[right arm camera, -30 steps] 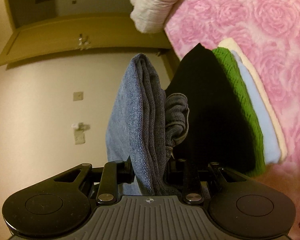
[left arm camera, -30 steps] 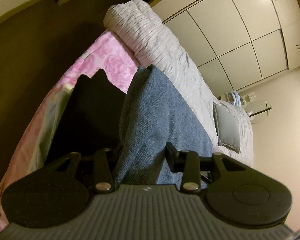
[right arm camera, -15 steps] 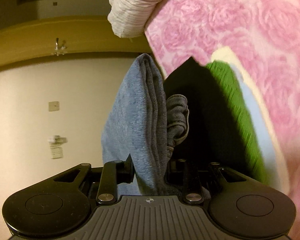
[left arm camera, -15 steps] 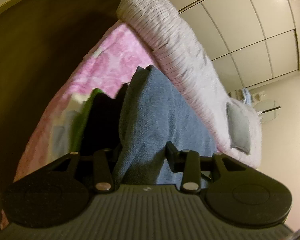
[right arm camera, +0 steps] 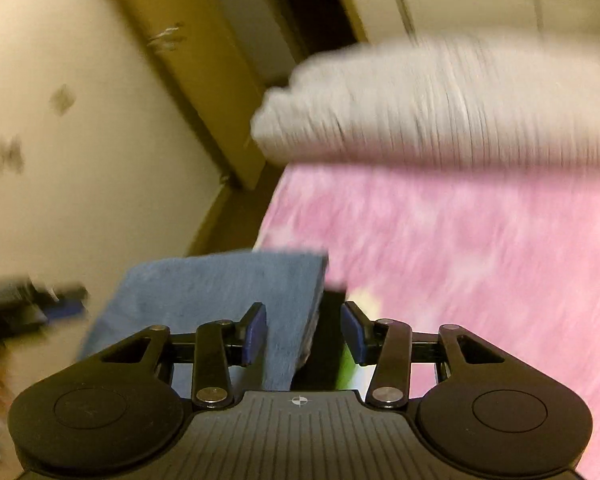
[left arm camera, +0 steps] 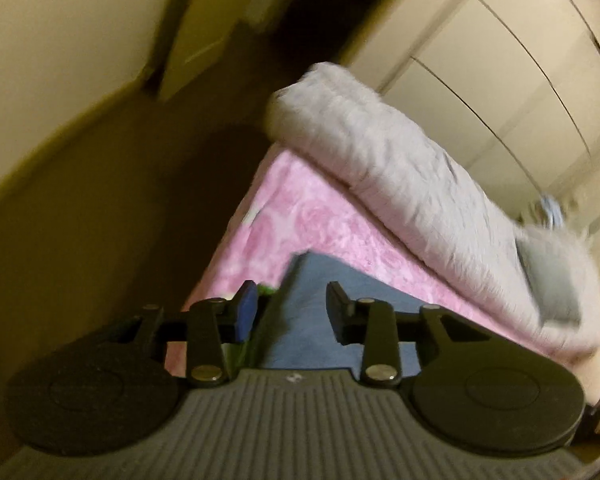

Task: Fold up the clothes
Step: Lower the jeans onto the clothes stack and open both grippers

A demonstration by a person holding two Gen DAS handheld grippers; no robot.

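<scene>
The folded blue jeans [left arm camera: 320, 300] lie flat on a stack of folded clothes on the pink bed; a strip of a green garment [left arm camera: 266, 290] shows under them. My left gripper [left arm camera: 292, 312] hovers over the jeans' near edge. Its jaws are closing, its pads stand clear of the cloth, and nothing is gripped. In the right wrist view, the jeans [right arm camera: 220, 292] lie to the left and their right edge runs between the fingers of my right gripper [right arm camera: 304, 332]. Its jaws are opening and neither pad presses on the denim. Black and green cloth [right arm camera: 344, 368] shows below.
A rolled white striped duvet [left arm camera: 400, 168] lies along the far side of the pink floral bedspread [left arm camera: 300, 220], with a grey cushion [left arm camera: 548, 284] at its right end. Dark floor [left arm camera: 100, 220] drops off left of the bed. Wardrobe doors [left arm camera: 500, 40] stand behind.
Both grippers have let go of the jeans and drawn back. The jeans, held upright before, now lie flat on the stack. The right gripper's view has rolled sharply, and both views are blurred.
</scene>
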